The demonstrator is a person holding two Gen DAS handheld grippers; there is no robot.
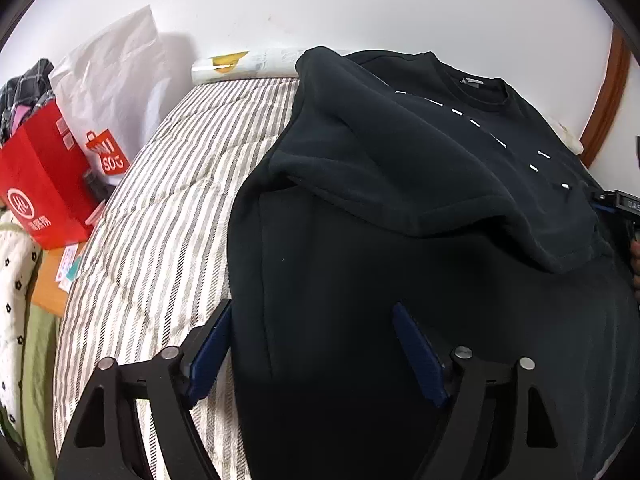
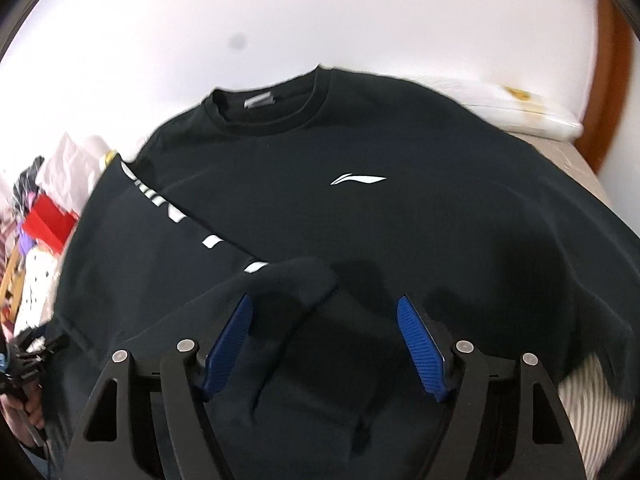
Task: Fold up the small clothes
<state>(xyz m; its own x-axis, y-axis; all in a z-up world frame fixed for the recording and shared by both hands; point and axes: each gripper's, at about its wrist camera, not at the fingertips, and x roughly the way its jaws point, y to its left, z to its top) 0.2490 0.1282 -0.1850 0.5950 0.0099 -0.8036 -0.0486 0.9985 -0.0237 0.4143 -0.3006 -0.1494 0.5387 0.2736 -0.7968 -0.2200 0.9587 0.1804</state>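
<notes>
Both claws, left [image 1: 312,344] and right [image 2: 324,336], gape empty over black sweatshirt [image 2: 360,216]; white swoosh logo [image 2: 357,179].

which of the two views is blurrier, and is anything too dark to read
Right wrist view: motion-smeared, worst at the left edge, where the red bag and clutter streak; the sweatshirt logo stays readable. Left wrist view: sharp, with crisp stripes on the bedcover, but the sweatshirt's lower half falls into near-black shadow between the left gripper's fingers. Both: fisheye bending, dark vignette corners.
</notes>
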